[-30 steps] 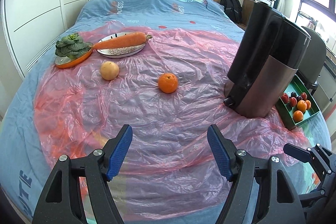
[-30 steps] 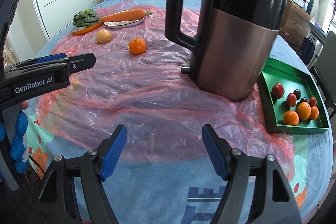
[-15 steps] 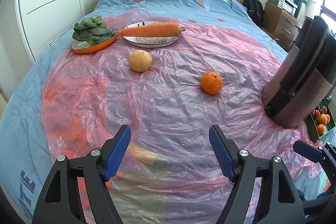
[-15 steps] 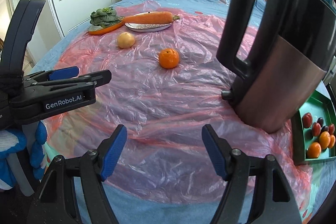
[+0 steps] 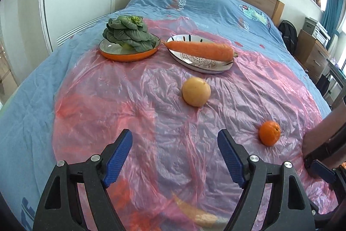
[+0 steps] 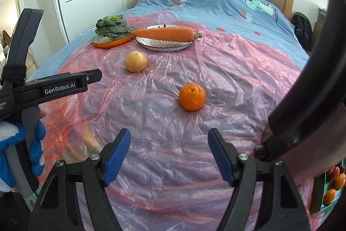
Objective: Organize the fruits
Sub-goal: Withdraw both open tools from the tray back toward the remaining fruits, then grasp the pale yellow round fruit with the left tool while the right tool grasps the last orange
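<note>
A pink plastic sheet (image 5: 151,101) covers the bed, where a carrot (image 5: 200,50) rests on a plate (image 5: 203,65). Nearer lie a yellow fruit (image 5: 196,91) and an orange (image 6: 192,96) (apart from each other). The left gripper (image 5: 175,157) and right gripper (image 6: 169,154) hover with fingers spread, the 2 empty.

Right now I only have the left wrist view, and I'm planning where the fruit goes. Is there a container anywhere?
Observer: Yes. A green tray shows at the far right edge of the right wrist view, beside the base of the black and copper kettle.
Operator: Anything in it already?
Observer: Small orange fruits and a small red fruit; the rest is cut off.
Operator: Is the right gripper free?
Observer: The right gripper is open and empty, with the round orange lying ahead of it.
</note>
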